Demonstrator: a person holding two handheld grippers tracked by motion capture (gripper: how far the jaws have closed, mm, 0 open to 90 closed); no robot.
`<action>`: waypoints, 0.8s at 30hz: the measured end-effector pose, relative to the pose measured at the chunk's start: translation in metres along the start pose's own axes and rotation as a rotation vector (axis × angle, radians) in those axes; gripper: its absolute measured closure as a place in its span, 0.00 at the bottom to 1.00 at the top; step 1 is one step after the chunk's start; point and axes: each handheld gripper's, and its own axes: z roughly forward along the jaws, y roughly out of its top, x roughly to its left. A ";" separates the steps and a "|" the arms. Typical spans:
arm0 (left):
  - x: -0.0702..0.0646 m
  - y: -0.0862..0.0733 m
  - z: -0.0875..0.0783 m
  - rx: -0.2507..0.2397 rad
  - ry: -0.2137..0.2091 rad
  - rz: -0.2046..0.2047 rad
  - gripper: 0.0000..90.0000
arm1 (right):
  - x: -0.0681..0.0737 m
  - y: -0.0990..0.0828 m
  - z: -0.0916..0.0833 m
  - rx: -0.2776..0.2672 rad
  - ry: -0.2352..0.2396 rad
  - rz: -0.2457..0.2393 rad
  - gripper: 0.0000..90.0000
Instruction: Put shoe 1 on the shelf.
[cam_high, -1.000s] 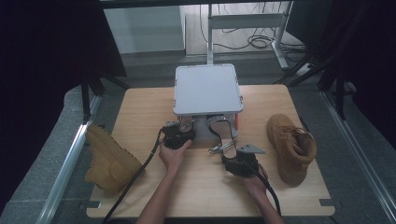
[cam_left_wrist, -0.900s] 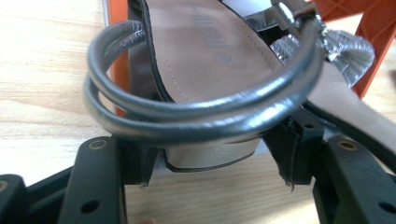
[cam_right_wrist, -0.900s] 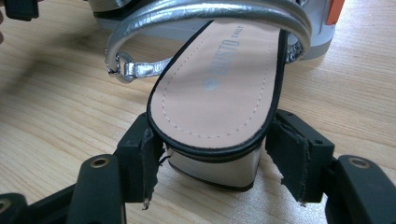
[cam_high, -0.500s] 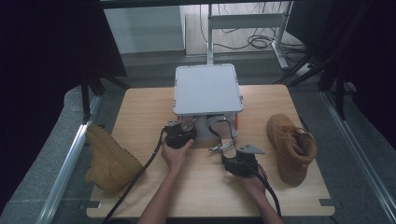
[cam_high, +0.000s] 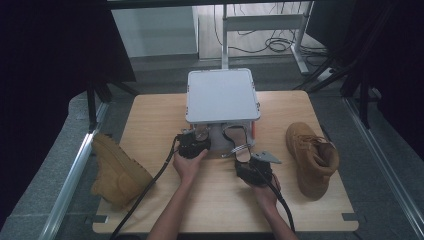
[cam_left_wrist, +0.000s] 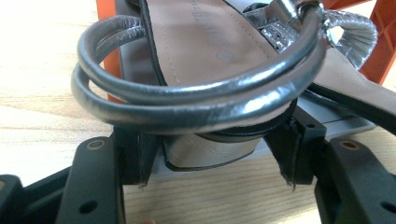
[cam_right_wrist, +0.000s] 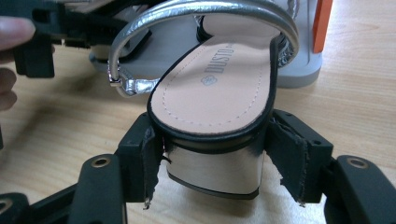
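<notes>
Two silver strappy sandals lie heel-out under a small rack (cam_high: 222, 95) with a white top and orange legs. My left gripper (cam_high: 196, 136) is shut on the heel of the left sandal (cam_high: 202, 131). In the left gripper view the pads (cam_left_wrist: 140, 158) flank that sandal's block heel (cam_left_wrist: 210, 154) under its looped ankle strap. My right gripper (cam_high: 245, 159) is shut on the heel of the right sandal (cam_high: 239, 142), which sticks out of the rack towards me. In the right gripper view the tan insole (cam_right_wrist: 219, 88) and mirror heel sit between the jaws of my right gripper (cam_right_wrist: 215, 154).
A tan boot (cam_high: 117, 170) lies off the table's left edge and another tan boot (cam_high: 312, 157) stands at the right of the wooden table (cam_high: 155, 115). The rack's grey base (cam_right_wrist: 299, 70) and an orange leg (cam_right_wrist: 322, 23) are just beyond the right sandal.
</notes>
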 end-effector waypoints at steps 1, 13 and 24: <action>0.000 0.000 0.000 0.000 -0.001 0.000 0.43 | 0.000 0.001 0.000 -0.004 -0.002 0.002 0.43; 0.001 0.001 0.000 0.005 -0.006 -0.004 0.43 | -0.006 0.007 0.011 0.000 0.028 0.045 0.43; 0.002 0.001 0.000 0.012 -0.011 -0.004 0.43 | -0.005 0.013 0.019 -0.002 0.023 0.065 0.43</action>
